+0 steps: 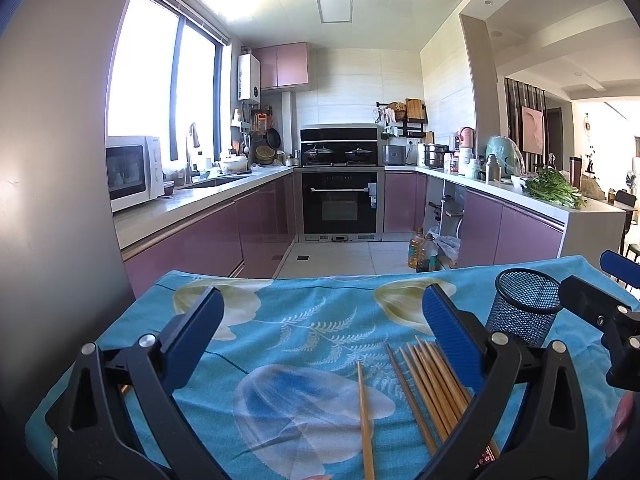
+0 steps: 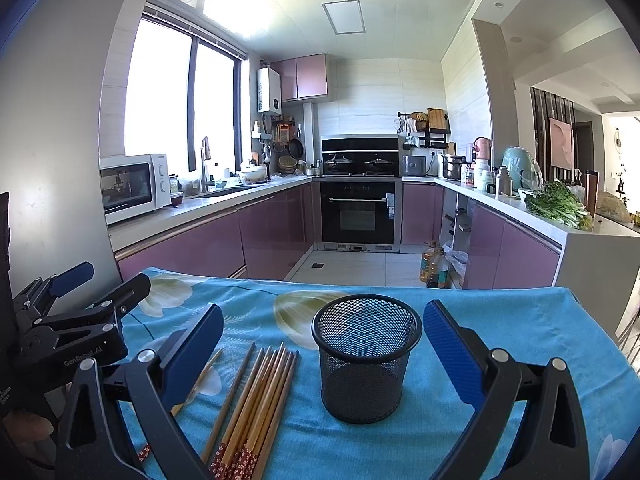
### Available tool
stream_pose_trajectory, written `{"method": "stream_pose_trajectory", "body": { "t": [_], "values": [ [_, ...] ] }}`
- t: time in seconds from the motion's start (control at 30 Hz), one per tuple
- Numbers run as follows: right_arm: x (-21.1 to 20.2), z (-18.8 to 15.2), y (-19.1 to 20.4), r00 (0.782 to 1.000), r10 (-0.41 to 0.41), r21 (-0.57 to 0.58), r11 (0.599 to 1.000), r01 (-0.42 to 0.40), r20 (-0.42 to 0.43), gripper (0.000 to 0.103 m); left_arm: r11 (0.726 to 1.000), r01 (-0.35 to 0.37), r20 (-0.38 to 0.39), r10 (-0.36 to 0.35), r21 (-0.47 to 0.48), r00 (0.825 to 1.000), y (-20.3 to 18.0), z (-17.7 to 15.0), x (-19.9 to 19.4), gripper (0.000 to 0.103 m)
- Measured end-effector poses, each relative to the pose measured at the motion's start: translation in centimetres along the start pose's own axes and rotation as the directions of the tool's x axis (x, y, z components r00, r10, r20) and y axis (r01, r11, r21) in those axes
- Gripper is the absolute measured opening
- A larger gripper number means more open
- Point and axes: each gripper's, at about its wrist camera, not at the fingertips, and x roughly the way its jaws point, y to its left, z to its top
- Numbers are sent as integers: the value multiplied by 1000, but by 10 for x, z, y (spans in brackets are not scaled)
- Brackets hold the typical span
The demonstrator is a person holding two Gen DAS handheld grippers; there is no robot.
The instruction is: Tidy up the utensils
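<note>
several wooden chopsticks (image 2: 256,404) lie flat in a loose bundle on the blue floral tablecloth (image 2: 500,320), their patterned red ends toward the camera in the right wrist view and their bare tips pointing away toward the kitchen. one single chopstick (image 1: 365,420) lies apart, to the left of the bundle in the left wrist view. just right of the bundle stands a black mesh cup (image 2: 366,356), upright, with nothing visible inside it; it sits near the sticks but does not touch them.

the right gripper (image 2: 322,344) has its blue-padded fingers spread wide, holding nothing; in its own view the cup stands between the two fingers, nearer the right one, and the bundle lies just inside the left one. the left gripper (image 1: 320,320) is likewise released and holds nothing, with the single chopstick and most of the bundle lying between its fingers and the bundle running under the right finger. each gripper shows at the edge of the other's view, side by side above the near end of the table.

beyond the table lies a kitchen with mauve cabinets (image 1: 208,236), a black oven (image 1: 339,204) at the far wall, a white microwave (image 1: 134,170) on the left counter, and leafy greens (image 1: 554,190) on the right counter.
</note>
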Motion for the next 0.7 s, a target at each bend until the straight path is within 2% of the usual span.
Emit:
{"method": "stream_pose_trajectory", "body": {
  "t": [0.4,0.5,0.7],
  "values": [
    [-2,-5,-1,999,33,-13,999,-33,-42,97,1000,-5,-43,6,7,999,3,-6,5,98],
    [-2,-7,2,997,49,-27,998,-51,-66,97,1000,-3,-79,5,15,997,4,-8,9,98],
    [6,-21,6,975,120,-32,991,-128,-189,97,998,38,-174,-29,44,984,4,-18,17,98]
  ]
}}
